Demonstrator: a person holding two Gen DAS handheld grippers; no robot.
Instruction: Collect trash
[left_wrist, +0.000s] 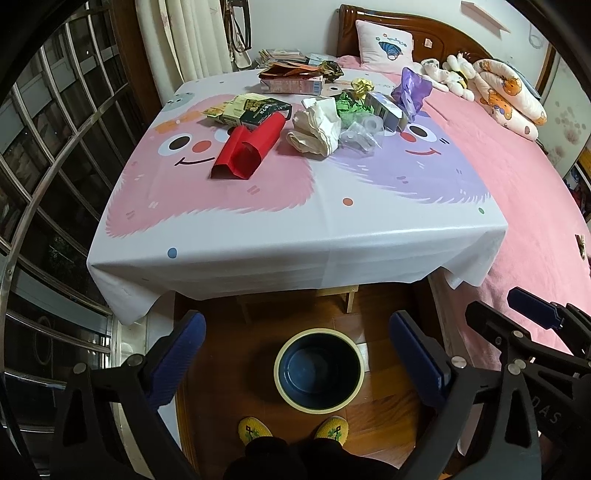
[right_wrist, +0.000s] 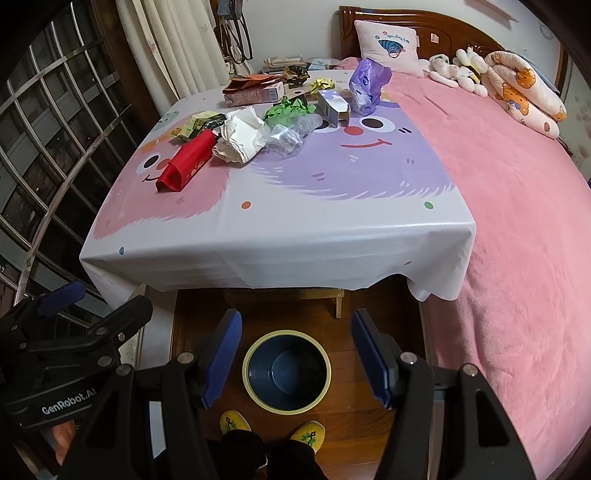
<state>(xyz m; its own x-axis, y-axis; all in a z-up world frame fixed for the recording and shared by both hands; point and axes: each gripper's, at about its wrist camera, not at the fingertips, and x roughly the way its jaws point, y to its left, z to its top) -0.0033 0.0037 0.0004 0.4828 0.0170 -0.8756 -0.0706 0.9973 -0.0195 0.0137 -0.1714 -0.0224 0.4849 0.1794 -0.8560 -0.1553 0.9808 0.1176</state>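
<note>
crumpled trash (left_wrist: 314, 122) heaped on table; bin (left_wrist: 319, 369) empty

Left black gripper with blue pads (left_wrist: 297, 360) held angled downward, jaws wide, nothing gripped. Right black blue-padded gripper (right_wrist: 295, 362) likewise spread, empty.

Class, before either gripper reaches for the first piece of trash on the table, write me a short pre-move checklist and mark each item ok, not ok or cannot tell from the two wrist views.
1. Left gripper open and holding nothing: ok.
2. Right gripper open and holding nothing: ok.
3. Bin upright on the floor in front of the table, mouth unobstructed: ok; it looks empty.
4. Trash within view on the tablecloth: ok; red carton, crumpled white paper, green paper and purple bag all show.
5. Nearest pieces free of the pile: red carton ok; white paper touches its neighbours, not ok.
6. Whether the far items are within reach: cannot tell.
</note>
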